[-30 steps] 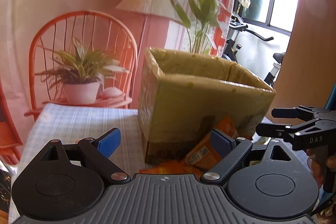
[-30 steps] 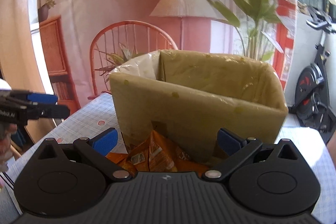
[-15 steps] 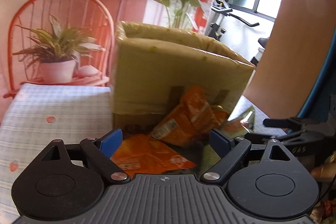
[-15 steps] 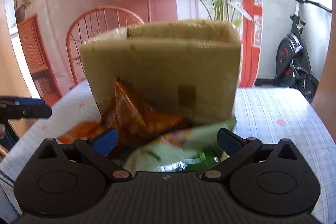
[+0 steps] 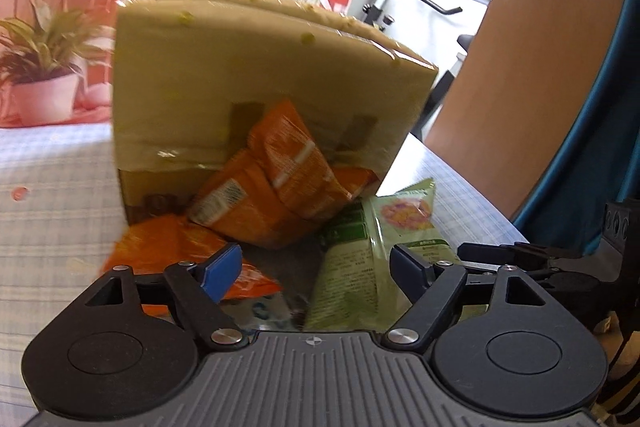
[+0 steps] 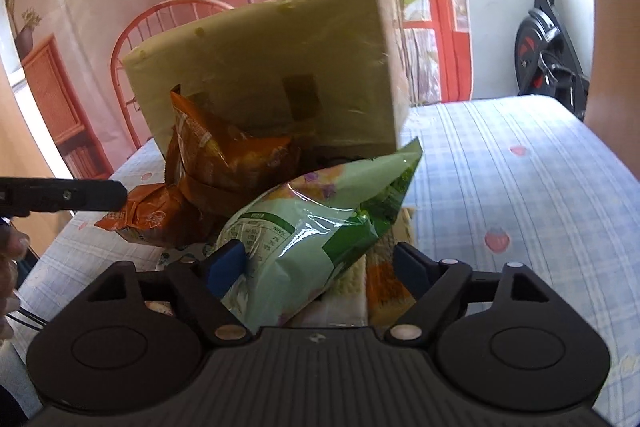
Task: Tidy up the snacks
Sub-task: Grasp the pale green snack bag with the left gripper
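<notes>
A tall cardboard box (image 5: 260, 75) stands on the checked tablecloth; it also shows in the right wrist view (image 6: 280, 67). Orange snack bags (image 5: 276, 179) lean against its front, with another orange bag (image 5: 168, 251) flat on the cloth. A green snack bag (image 5: 372, 247) lies to their right. My left gripper (image 5: 316, 271) is open and empty above the bags. My right gripper (image 6: 316, 267) is open; the green bag (image 6: 312, 231) lies between its fingers, against the left pad (image 6: 226, 261). The orange bags (image 6: 216, 163) sit behind it.
A yellow and orange packet (image 6: 384, 267) lies under the green bag. The tablecloth (image 6: 520, 187) stretches to the right. A potted plant (image 5: 44, 67) on an orange chair stands behind the table at left. An exercise bike (image 6: 548, 47) stands at back right.
Both grippers have drawn back and dropped lower. The snack pile in front of the box has come into fuller view, and the green bag now lies between my right fingers.
</notes>
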A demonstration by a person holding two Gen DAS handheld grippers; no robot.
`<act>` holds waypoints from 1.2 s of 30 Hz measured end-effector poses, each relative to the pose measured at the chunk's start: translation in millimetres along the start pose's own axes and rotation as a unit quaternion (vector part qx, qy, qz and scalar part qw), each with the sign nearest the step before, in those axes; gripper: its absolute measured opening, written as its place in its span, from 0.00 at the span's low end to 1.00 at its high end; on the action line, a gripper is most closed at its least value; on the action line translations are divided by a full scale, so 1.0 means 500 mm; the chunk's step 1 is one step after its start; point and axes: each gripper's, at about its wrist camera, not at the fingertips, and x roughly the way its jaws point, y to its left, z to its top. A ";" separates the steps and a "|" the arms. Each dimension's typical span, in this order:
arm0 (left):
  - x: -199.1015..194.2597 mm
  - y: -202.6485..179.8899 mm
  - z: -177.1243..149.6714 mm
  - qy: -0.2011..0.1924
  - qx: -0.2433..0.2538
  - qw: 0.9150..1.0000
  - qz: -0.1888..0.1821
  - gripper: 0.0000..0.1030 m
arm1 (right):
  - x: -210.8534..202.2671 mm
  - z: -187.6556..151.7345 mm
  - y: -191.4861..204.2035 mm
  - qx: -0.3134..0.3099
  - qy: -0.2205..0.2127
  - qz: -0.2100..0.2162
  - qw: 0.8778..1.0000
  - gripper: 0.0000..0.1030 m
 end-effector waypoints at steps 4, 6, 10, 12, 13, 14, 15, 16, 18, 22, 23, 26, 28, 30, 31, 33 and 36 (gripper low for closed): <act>0.037 -0.019 -0.006 0.013 0.001 1.000 -0.014 0.79 | -0.009 -0.006 -0.016 0.009 -0.006 0.000 1.000 0.75; 0.060 -0.026 -0.007 0.019 0.002 1.000 -0.018 0.79 | -0.010 -0.005 -0.022 0.013 -0.008 -0.002 1.000 0.70; 0.106 -0.025 -0.005 0.034 -0.012 0.998 -0.041 0.78 | -0.008 -0.002 -0.029 0.018 -0.008 0.001 1.000 0.65; 0.127 -0.024 -0.004 0.038 -0.018 0.998 -0.051 0.78 | -0.006 -0.002 -0.027 0.015 -0.008 0.000 1.000 0.61; 0.137 -0.023 -0.005 0.041 -0.020 0.998 -0.052 0.77 | -0.005 -0.002 -0.025 0.013 -0.007 0.001 1.000 0.61; 0.146 -0.023 -0.006 0.044 -0.021 0.997 -0.053 0.76 | -0.004 -0.002 -0.023 0.011 -0.006 0.000 1.000 0.59; 0.155 -0.023 -0.007 0.048 -0.022 0.997 -0.055 0.75 | -0.003 -0.001 -0.021 0.008 -0.005 -0.001 1.000 0.59; 0.163 -0.023 -0.010 0.050 -0.022 0.997 -0.056 0.74 | -0.001 0.000 -0.021 0.006 -0.004 -0.002 1.000 0.59; 0.177 -0.025 -0.012 0.052 -0.024 0.996 -0.063 0.74 | 0.004 0.002 -0.021 0.007 -0.001 -0.001 1.000 0.59; 0.196 -0.026 -0.013 0.056 -0.036 0.995 -0.078 0.74 | 0.014 0.007 -0.020 0.004 0.004 -0.001 1.000 0.59; 0.201 -0.028 -0.013 0.055 -0.036 0.995 -0.078 0.74 | 0.017 0.009 -0.020 0.001 0.006 -0.001 1.000 0.59; 0.207 -0.029 -0.014 0.053 -0.039 0.995 -0.079 0.73 | 0.026 0.015 -0.016 -0.005 0.011 -0.003 1.000 0.58; 0.212 -0.027 -0.014 0.053 -0.042 0.994 -0.081 0.73 | 0.030 0.018 -0.019 -0.003 0.012 0.000 1.000 0.58; 0.213 -0.026 -0.015 0.053 -0.039 0.995 -0.081 0.73 | 0.033 0.019 -0.021 -0.005 0.013 0.000 1.000 0.57; 0.211 -0.023 -0.016 0.052 -0.038 0.995 -0.082 0.71 | 0.034 0.018 -0.020 -0.006 0.014 0.003 1.000 0.55; 0.206 -0.019 -0.016 0.051 -0.038 0.994 -0.089 0.66 | 0.034 0.018 -0.016 -0.009 0.015 0.016 1.000 0.41; 0.199 -0.018 -0.016 0.045 -0.041 0.994 -0.093 0.63 | 0.032 0.019 -0.009 -0.015 0.011 0.021 1.000 0.35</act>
